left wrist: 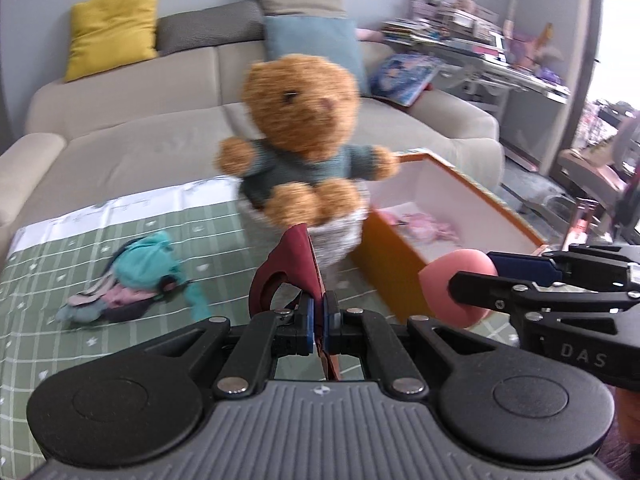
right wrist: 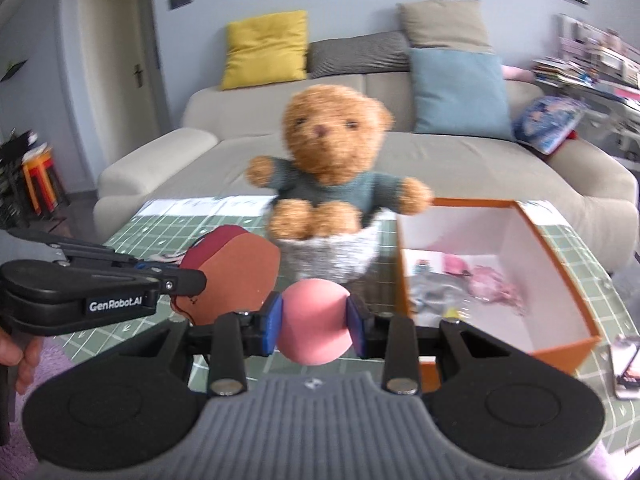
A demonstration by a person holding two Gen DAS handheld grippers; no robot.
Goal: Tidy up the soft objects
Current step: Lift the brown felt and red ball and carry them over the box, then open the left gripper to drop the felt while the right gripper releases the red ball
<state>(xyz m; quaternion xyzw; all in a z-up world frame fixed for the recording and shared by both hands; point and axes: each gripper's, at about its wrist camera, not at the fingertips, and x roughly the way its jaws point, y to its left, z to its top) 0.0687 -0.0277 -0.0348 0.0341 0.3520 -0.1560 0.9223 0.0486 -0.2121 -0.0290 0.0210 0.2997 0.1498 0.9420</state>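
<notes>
My left gripper is shut on a flat maroon foam piece, held edge-on above the table; it also shows in the right wrist view. My right gripper is shut on a pink foam ball, seen at the right of the left wrist view. A brown teddy bear in a teal sweater sits in a grey fuzzy basket just ahead of both grippers. An open orange box with pink soft items stands to the right of the basket. A teal plush toy lies on the left.
The table has a green checked cloth. A beige sofa with yellow, grey and blue cushions is behind it. A cluttered desk stands far right. A phone-like object lies right of the box.
</notes>
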